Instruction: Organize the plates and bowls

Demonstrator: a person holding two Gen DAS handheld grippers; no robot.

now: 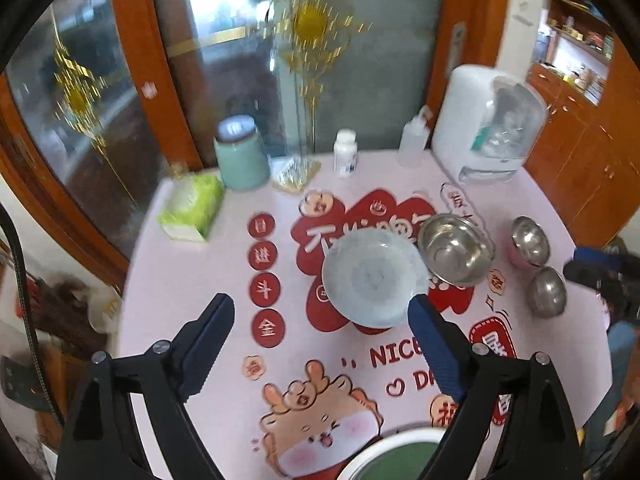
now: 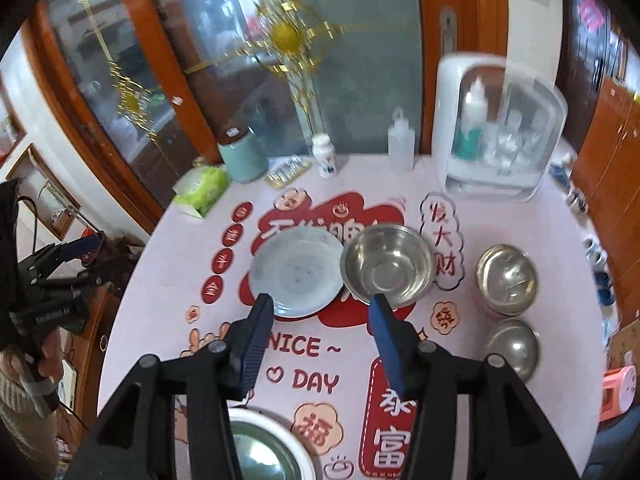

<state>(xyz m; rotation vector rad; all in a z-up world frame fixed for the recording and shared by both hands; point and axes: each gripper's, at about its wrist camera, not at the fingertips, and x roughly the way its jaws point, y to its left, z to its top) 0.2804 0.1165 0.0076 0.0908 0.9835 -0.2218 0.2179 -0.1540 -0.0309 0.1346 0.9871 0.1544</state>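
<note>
Both grippers hang above the table, tilted down toward it. The left gripper (image 1: 320, 320) has its blue-padded jaws spread wide with nothing between them; its right pad overlaps the near rim of the plate (image 1: 374, 278) in the picture, but whether it touches cannot be told. The right gripper (image 2: 320, 314) stands about half open and also holds nothing, its tips above the near edges of the plate and the big bowl (image 2: 387, 265). In the right wrist view a person's hand (image 2: 44, 356) grips the left gripper's handle at the left edge. The table (image 2: 160, 300) is round, covered with a pale pink cloth printed with red shapes, Chinese characters, "NICE DAY" and a cartoon dragon. Behind it are wood-framed glass doors (image 1: 100, 92) with gold ornaments, and wooden cabinets (image 1: 580, 152) to the right. The pale blue plate lies empty near the table's middle, the empty steel big bowl just beside it on the right, rims close. Farther right sits a steel bowl stack (image 2: 506, 280), and nearer, a single small bowl (image 2: 514, 346) turned upside down. At the near edge a white-rimmed dish (image 2: 264, 448) with a green inside is partly hidden. Along the back stand a tissue pack (image 1: 192, 210), a teal jar (image 1: 240, 156), a white bottle (image 1: 345, 152), a clear squeeze bottle (image 1: 414, 140) and a white cabinet box (image 1: 484, 124) with a clear door, bottles blurred inside.
</note>
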